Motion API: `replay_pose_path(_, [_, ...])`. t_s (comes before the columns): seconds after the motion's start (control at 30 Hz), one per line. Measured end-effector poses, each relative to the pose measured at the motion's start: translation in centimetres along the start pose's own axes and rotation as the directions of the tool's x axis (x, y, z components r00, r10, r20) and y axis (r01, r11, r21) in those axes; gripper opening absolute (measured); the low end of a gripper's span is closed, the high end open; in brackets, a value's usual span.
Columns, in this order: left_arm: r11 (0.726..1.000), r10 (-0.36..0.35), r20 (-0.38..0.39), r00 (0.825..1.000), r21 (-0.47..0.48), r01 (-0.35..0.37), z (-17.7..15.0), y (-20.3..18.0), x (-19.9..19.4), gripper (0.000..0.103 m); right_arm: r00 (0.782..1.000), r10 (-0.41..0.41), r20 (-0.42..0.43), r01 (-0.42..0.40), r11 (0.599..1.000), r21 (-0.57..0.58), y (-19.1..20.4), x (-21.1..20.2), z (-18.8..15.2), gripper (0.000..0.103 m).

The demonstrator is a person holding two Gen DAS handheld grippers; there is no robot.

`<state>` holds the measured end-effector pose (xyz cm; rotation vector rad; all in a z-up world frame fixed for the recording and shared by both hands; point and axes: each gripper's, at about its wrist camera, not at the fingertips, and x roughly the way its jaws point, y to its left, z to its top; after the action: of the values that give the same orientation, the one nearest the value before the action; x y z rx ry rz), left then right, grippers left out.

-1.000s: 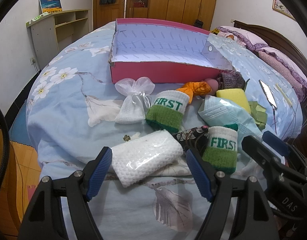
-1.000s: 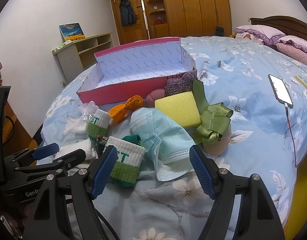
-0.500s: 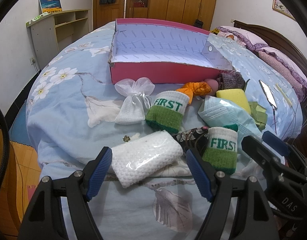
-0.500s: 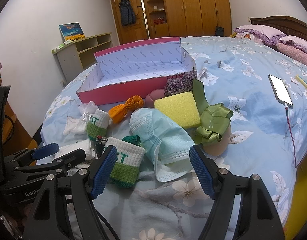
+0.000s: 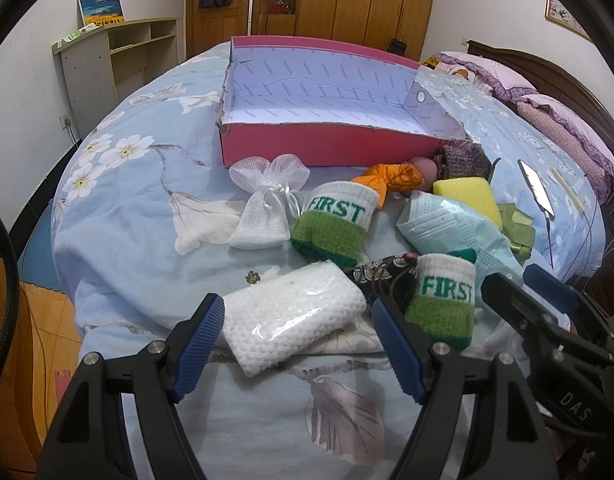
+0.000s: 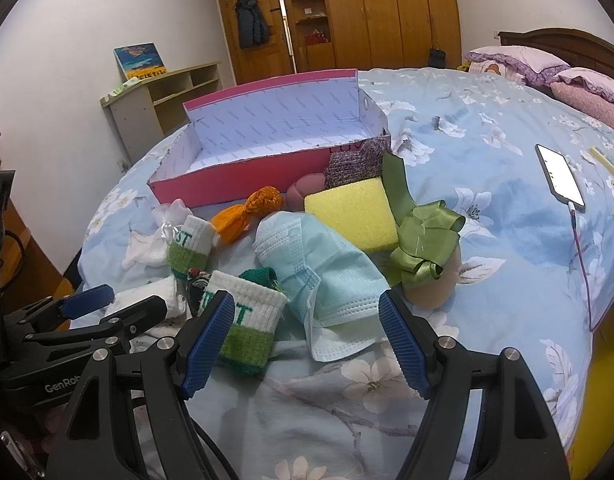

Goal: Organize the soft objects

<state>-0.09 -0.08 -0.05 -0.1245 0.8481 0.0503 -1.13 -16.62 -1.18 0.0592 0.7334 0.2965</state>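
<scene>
Soft items lie on the bed before an empty pink box (image 5: 331, 148) (image 6: 243, 176). My left gripper (image 5: 295, 344) is open and empty, its jaws on either side of a white knitted cloth in plastic (image 5: 293, 314). My right gripper (image 6: 307, 340) is open and empty, just before a blue face mask (image 6: 327, 276) and a white-and-green "FIRST" wristband (image 6: 247, 330) (image 5: 443, 304). A second wristband (image 5: 333, 220), a white mesh pouch (image 5: 267, 212), an orange cloth (image 6: 251, 214), a yellow sponge (image 6: 353, 216) and a green ribbon bow (image 6: 423, 246) lie around.
A lit phone (image 6: 561, 178) on a cable lies on the bed at right. Purple pillows (image 6: 547, 76) and the headboard are at far right. A shelf unit (image 5: 115, 64) stands by the left wall. The bed edge drops to the floor at left.
</scene>
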Motion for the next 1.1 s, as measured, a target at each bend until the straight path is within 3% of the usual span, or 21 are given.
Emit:
replay_pose_path(0.67, [0.999,-0.027,0.008,1.000,0.034,0.026,-0.2,0.4,-0.2,0.080,1.000,0.009,0.012,-0.008,0.998,-0.055,-1.0,-0.4,0.6,0.077])
replay_pose_path(1.1, [0.994,-0.064,-0.026,0.998,0.092,0.067,-0.9,0.6,0.0,0.080,0.993,0.113,-0.014,-0.114,0.981,-0.159,0.6,-1.4,-0.4,0.077])
